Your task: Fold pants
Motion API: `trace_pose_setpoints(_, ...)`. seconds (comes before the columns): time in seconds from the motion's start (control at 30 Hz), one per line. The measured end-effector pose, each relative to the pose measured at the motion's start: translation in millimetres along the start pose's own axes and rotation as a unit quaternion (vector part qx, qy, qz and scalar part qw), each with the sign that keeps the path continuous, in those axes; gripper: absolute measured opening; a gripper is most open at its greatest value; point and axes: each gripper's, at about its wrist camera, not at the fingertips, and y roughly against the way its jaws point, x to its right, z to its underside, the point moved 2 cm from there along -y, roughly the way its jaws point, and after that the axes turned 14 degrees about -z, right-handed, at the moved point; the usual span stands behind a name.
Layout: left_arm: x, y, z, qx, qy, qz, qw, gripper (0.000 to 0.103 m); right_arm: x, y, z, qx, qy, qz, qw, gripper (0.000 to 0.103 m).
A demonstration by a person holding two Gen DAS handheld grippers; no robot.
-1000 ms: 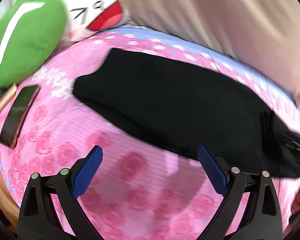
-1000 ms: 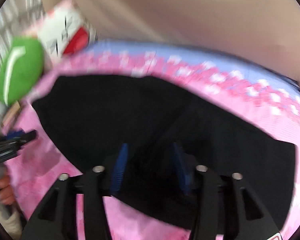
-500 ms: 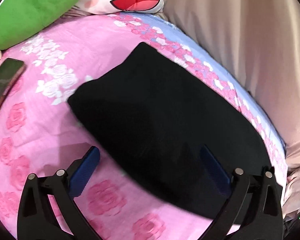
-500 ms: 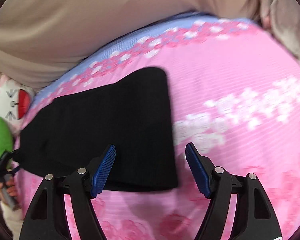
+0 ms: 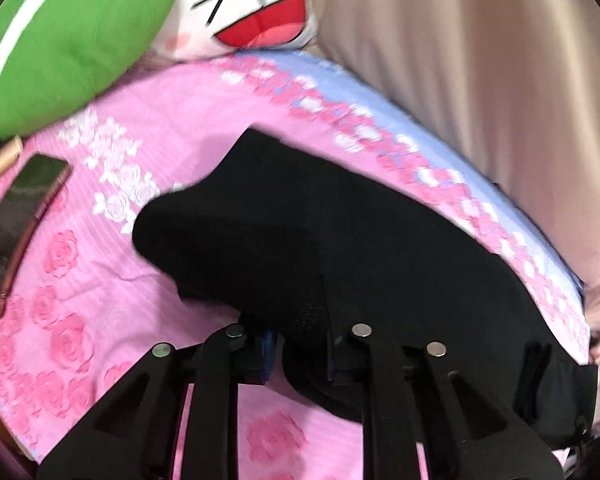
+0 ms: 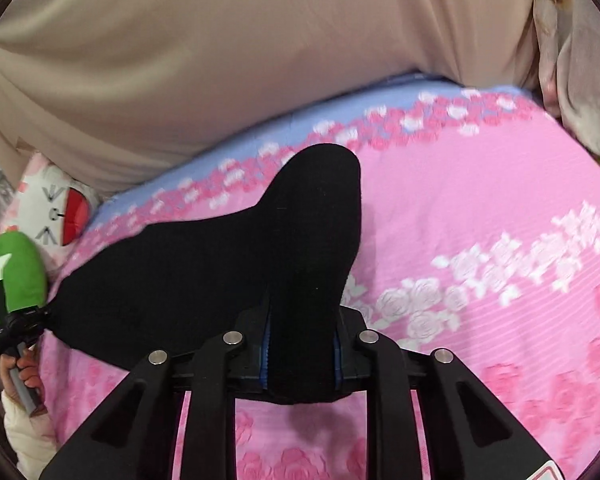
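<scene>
Black pants lay on the bed's pink rose sheet, already a folded band, with both near-edge ends pinched up off the bed. Left gripper: jaws closed narrow on a bunched lump of fabric at one end. Right gripper: jaws clamped on the other end, cloth rising between them into a peaked flap. Left gripper and the hand holding it were also visible far left in the right wrist view. Around it: phone near the bed's edge, green pillow and cartoon-face cushion at the head, beige curtain behind. Risks, my read: the left bite looks thick and uneven, so layers could slip out mid-carry and the fold would skew. Black on black hides the layer count, so one jaw may hold fewer plies. Unequal lift would drag the band crooked or wrinkle the sheet.
</scene>
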Motion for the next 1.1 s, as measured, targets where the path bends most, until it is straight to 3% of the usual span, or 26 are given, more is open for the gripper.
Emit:
trace_pose_setpoints(0.1, 4, 25, 14, -0.006, -0.019, 0.023, 0.9995, 0.017, 3, 29, 1, 0.003, 0.017, 0.019, 1.000, 0.019)
trace_pose_setpoints(0.23, 12, 45, 54, -0.038, -0.062, 0.046, 0.9963, 0.018, 40, 79, 20, 0.001, -0.003, 0.059, 0.998, 0.020)
trace_pose_setpoints(0.33, 17, 40, 95, -0.065, -0.087, 0.019, 0.9939, 0.024, 78, 90, 49, -0.031, -0.033, 0.084, 0.995, 0.026)
trace_pose_setpoints(0.37, 17, 37, 101, -0.063, -0.092, 0.002, 0.9938, 0.026, 93, 87, 62, -0.052, -0.041, 0.104, 0.992, 0.029)
trace_pose_setpoints(0.4, 16, 35, 106, -0.055, -0.095, -0.019, 0.9937, 0.032, 101, 85, 70, -0.060, -0.042, 0.124, 0.990, 0.039)
trace_pose_setpoints(0.43, 15, 38, 108, -0.046, -0.093, -0.037, 0.9939, 0.035, 104, 91, 74, -0.049, -0.041, 0.130, 0.989, 0.040)
trace_pose_setpoints(0.53, 8, 64, 101, -0.013, -0.079, -0.059, 0.9951, 0.039, 77, 115, 65, 0.000, 0.002, 0.179, 0.984, 0.048)
trace_pose_setpoints(0.57, 7, 75, 98, 0.006, -0.076, -0.071, 0.9945, 0.042, 55, 119, 58, 0.018, 0.036, 0.169, 0.985, 0.059)
trace_pose_setpoints(0.63, 8, 95, 96, 0.041, -0.079, -0.083, 0.9926, 0.053, 22, 108, 54, 0.016, 0.081, 0.120, 0.989, 0.063)
trace_pose_setpoints(0.77, 35, 129, 105, 0.100, -0.124, -0.087, 0.9834, 0.062, -46, 32, 84, -0.072, 0.171, 0.028, 0.982, 0.063)
trace_pose_setpoints(0.83, 53, 137, 119, 0.107, -0.157, -0.075, 0.9789, 0.075, -64, 0, 102, -0.106, 0.200, 0.020, 0.974, 0.063)
trace_pose_setpoints(0.9, 66, 139, 131, 0.114, -0.184, -0.066, 0.9740, 0.082, -73, -22, 116, -0.124, 0.217, 0.019, 0.968, 0.063)
trace_pose_setpoints(0.97, 80, 141, 143, 0.128, -0.210, -0.071, 0.9667, 0.083, -80, -32, 126, -0.129, 0.224, 0.028, 0.966, 0.061)
trace_pose_setpoints(1.03, 89, 142, 153, 0.140, -0.227, -0.076, 0.9608, 0.085, -74, -39, 126, -0.127, 0.219, 0.048, 0.966, 0.052)
trace_pose_setpoints(1.1, 98, 141, 160, 0.138, -0.238, -0.069, 0.9589, 0.086, -71, -41, 123, -0.118, 0.217, 0.050, 0.968, 0.029)
